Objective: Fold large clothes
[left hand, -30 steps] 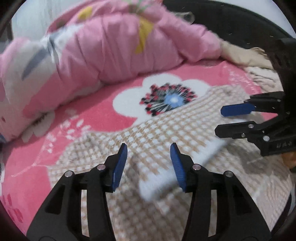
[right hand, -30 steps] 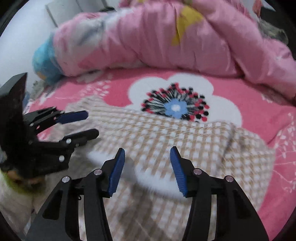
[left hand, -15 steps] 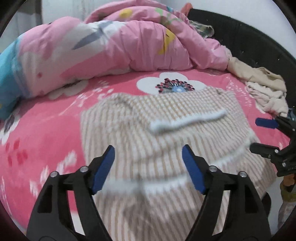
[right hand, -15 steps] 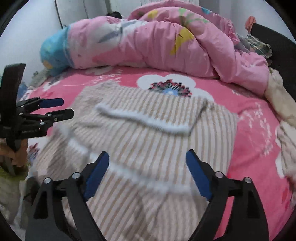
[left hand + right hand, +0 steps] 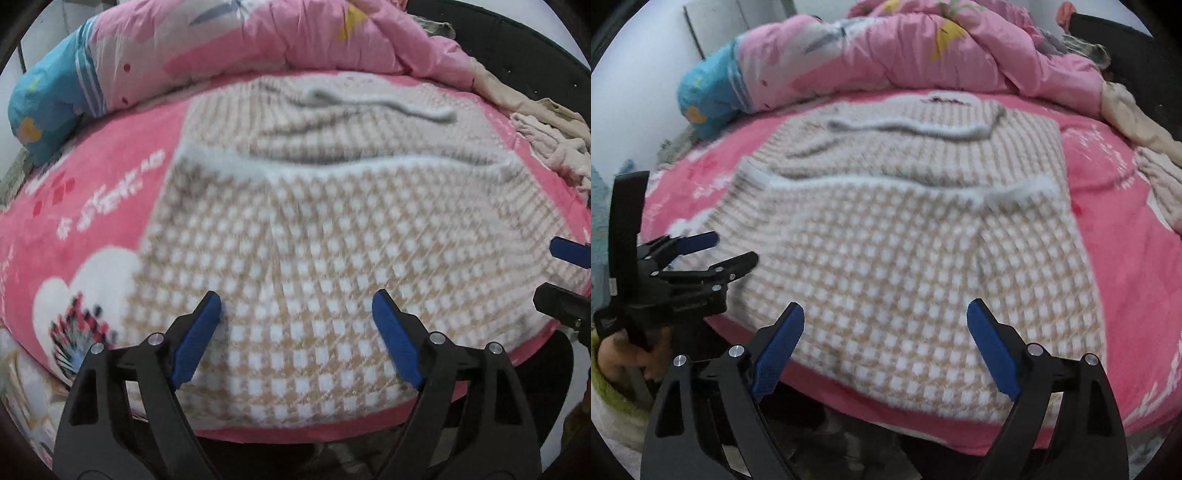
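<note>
- The beige-and-white checked knit sweater [image 5: 306,258] lies flat on the pink flowered bed [image 5: 92,206], its near hem at the bed's near edge, ready for folding.
- Left gripper [image 5: 295,314] and right gripper [image 5: 886,325] hover over that hem; their jaws have just been opening, released, with nothing between them.
</note>
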A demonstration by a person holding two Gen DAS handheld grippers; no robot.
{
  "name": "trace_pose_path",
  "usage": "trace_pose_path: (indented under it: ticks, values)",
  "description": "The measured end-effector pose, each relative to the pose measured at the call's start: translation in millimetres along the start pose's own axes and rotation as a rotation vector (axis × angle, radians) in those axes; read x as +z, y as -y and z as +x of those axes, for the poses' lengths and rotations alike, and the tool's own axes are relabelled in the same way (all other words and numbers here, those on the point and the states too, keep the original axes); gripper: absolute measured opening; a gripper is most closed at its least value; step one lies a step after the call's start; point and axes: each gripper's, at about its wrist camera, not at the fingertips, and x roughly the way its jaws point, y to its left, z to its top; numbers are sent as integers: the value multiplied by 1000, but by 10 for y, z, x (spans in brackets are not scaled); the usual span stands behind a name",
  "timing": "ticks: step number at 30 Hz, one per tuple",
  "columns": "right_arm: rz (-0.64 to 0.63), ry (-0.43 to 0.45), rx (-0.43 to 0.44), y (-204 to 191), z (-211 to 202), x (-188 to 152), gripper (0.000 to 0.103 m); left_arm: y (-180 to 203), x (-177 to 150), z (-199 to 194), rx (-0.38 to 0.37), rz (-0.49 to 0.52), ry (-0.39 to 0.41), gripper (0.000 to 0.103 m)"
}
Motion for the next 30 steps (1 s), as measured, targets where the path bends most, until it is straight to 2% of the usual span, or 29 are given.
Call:
trace_pose_path:
  ticks: [2, 7, 19, 30]
  values:
    - [17, -28, -18, 38, 104, -50, 88, -17, -30, 4, -1, -5, 18, 84]
    - [98, -42, 25, 165, 188, -121, 91, -66, -56, 22, -28, -23, 18, 85]
    - [83, -71, -28, 57, 222, -68, 93, -99, -39, 35, -50, -37, 17, 86]
    - [93, -51, -43, 48, 157, -19, 93, -93, -39, 40, -52, -41, 16, 86]
